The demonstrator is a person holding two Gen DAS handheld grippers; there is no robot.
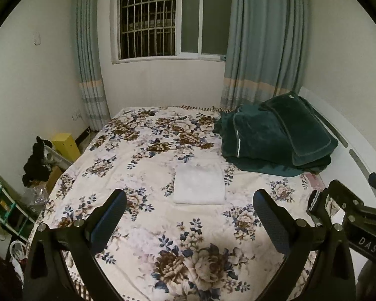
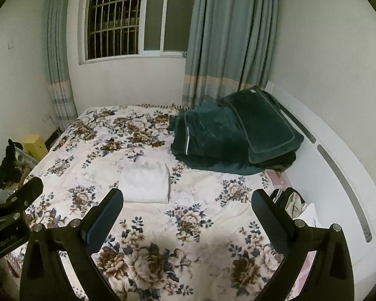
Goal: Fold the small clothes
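Note:
A white garment [image 1: 199, 184] lies folded into a neat rectangle in the middle of the flowered bedspread [image 1: 143, 150]; it also shows in the right wrist view [image 2: 145, 183]. My left gripper [image 1: 190, 204] is open and empty, held above the bed just short of the garment. My right gripper [image 2: 187, 203] is open and empty, beside the left one, with the garment ahead and to its left. More small clothes [image 2: 294, 200] lie crumpled at the bed's right edge near the right finger.
Dark green folded bedding and a pillow [image 1: 275, 135] sit at the back right of the bed. The white headboard [image 2: 338, 165] runs along the right. Clutter, a yellow box [image 1: 66, 144] and a shelf stand on the floor left. A window and curtains are behind.

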